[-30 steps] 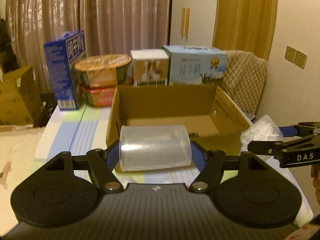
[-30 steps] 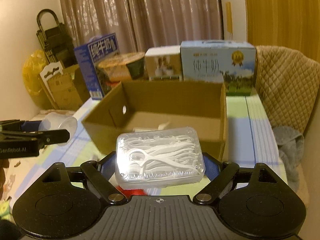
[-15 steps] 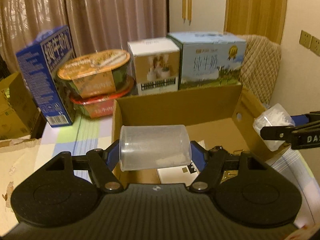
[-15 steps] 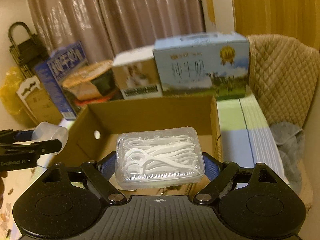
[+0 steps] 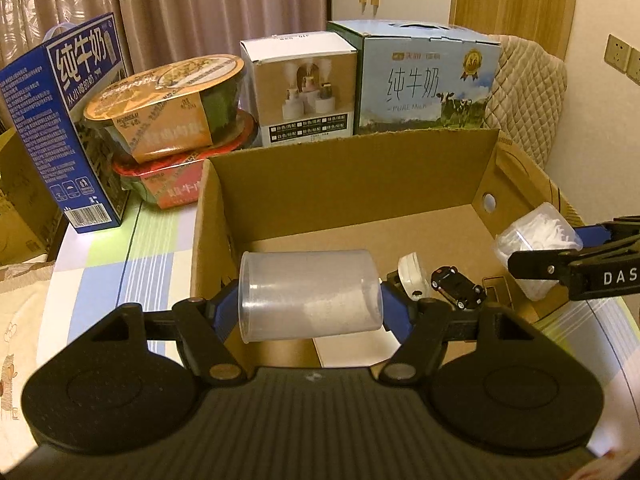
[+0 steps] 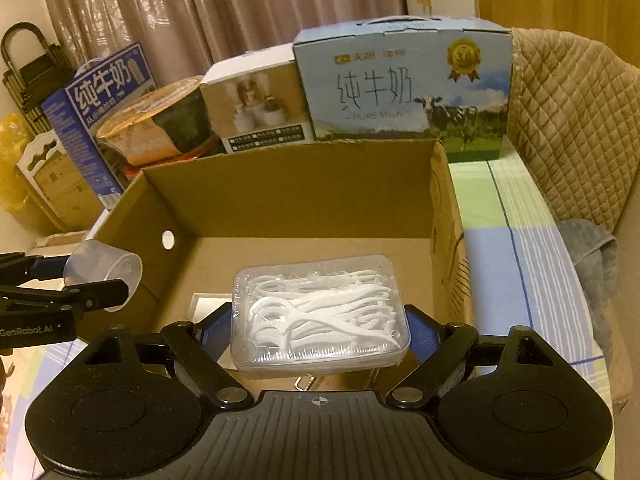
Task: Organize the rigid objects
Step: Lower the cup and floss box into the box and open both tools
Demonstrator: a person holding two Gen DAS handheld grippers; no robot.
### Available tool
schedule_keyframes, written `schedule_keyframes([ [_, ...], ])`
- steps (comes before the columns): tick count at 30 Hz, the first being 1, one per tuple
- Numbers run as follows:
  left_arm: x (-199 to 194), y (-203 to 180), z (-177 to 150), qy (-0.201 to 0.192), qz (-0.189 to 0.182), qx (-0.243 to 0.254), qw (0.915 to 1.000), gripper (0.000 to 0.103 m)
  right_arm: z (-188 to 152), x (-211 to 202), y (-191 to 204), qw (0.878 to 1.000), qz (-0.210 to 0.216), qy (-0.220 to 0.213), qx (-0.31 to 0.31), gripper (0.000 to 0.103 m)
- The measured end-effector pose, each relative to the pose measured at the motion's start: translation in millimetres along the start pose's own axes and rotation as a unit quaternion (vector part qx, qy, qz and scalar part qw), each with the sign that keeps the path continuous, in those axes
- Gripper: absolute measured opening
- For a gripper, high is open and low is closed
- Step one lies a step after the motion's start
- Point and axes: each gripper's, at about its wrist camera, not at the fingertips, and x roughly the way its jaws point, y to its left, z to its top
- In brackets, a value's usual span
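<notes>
Pinching a clear plastic cup [image 5: 310, 294] sideways between its blue pads [image 5: 394, 310], the left gripper [image 5: 310, 300] sits about half open, one pad on the cup's open rim at left, the other on its base at right; cup lies level across the gap, frosty residue inside. Gripper tilts down toward the open cardboard box [image 5: 352, 168], cup hanging over the box's near-left corner, above the floor, not touching it.

Right gripper [image 6: 320, 320] spread wide, pads clamped on the short ends of a clear floss pick case [image 6: 320, 312], flat side up, white picks packed inside. It also angles down, case held over the box's near edge, right of middle, clear of the floor.

Each gripper shows in the other's view: right one entering from the right edge in the left view, left one from the left edge in the right view, cup mouth facing right.

On the box floor: a small black toy car [image 5: 456, 286] and a white rounded item [image 5: 412, 276] just beside it, near the right pad; a flat white card [image 6: 210, 306] partly hidden under the case.

Behind the box on the checked tablecloth [image 5: 104, 276]: dark blue milk carton [image 5: 60, 116], two stacked noodle bowls [image 5: 172, 108], white product box [image 5: 302, 88], light blue milk case [image 5: 428, 80]. Quilted chair back [image 6: 572, 120] at right
</notes>
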Motion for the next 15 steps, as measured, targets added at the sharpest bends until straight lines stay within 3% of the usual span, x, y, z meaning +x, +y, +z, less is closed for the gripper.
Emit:
schedule_keyframes([
  [6,6.4,-1.3,-0.6,0.006,0.000,-0.001,1.0000,0.068,-3.5,3.5,-4.1,1.000,-0.001,0.003,0.005,0.084],
  [8,6.6,-1.7,-0.7,0.005,0.008,-0.002,1.0000,0.077,-4.4,3.7,-3.6,1.000,0.000,0.004,0.005,0.084],
  [15,-7.3,2.6,0.6,-0.010,0.013,-0.009,0.9998,0.078,-5.2,0.1,-3.8,1.000,0.001,0.003,0.009,0.084],
])
